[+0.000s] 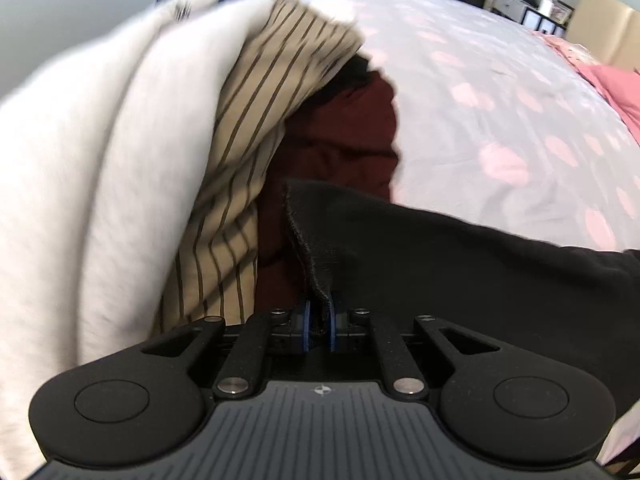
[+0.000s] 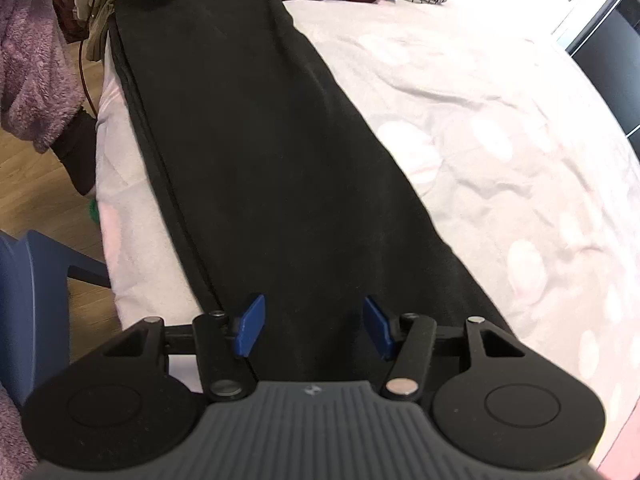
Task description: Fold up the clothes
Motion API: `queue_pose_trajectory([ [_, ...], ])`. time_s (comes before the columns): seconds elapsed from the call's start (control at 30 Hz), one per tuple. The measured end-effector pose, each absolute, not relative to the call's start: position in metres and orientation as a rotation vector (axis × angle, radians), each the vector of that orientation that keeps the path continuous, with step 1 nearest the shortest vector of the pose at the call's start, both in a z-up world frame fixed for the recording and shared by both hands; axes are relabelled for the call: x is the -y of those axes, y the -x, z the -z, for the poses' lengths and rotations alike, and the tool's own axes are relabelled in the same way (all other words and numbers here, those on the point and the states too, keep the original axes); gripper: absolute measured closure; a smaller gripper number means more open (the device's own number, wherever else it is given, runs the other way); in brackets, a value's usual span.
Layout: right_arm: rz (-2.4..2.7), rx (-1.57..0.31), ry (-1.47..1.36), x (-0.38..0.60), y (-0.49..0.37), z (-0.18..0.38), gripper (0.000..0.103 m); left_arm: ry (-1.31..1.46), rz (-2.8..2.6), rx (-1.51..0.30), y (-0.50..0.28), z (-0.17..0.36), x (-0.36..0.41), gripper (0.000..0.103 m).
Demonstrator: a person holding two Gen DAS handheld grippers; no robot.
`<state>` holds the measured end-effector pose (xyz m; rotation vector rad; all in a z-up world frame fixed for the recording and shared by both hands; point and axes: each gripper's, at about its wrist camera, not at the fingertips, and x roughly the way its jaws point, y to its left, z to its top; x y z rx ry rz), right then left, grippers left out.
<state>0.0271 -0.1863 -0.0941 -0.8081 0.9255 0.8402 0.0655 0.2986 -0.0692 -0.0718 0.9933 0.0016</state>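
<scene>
Lying stretched along the bed (image 2: 500, 128), the black garment (image 2: 256, 152) is the landmark here; it looks like folded trousers, long and narrow, on the grey bedcover with pale pink dots. The left gripper (image 1: 319, 320) is pinched tight on one frayed corner of the black garment, with the cloth caught between its blue pads (image 1: 306, 322), and the fabric runs from there to the right. Just beside that corner, on the left, sits a pile of clothes: a dark red garment (image 1: 344, 136), a beige striped shirt (image 1: 256, 128) over it, and a thick white cloth (image 1: 100, 152) further out. The right gripper (image 2: 314, 326) hangs above the other end of the black garment with its jaws standing wide, both blue pads (image 2: 250, 326) clear of the cloth. Beyond the garment's far end a fluffy purple sleeve (image 2: 32, 60) shows at the bed's edge.
</scene>
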Motion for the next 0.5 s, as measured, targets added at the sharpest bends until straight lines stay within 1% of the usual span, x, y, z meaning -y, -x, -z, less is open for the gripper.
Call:
queue_pose_trajectory([
  [0.27, -0.823, -0.909, 0.800, 0.189, -0.026, 0.090, 0.045, 0.110, 0.173, -0.909, -0.033, -0.004, -0.275, 0.099],
  [0.37, -0.822, -0.905, 0.791, 0.188, -0.027, 0.088, 0.044, 0.082, 0.279, -0.859, -0.026, -0.028, -0.245, 0.099],
  [0.5, -0.823, -0.900, 0.776, 0.187, -0.028, 0.085, 0.045, 0.087, 0.421, -0.844, -0.031, -0.038, -0.197, 0.099],
])
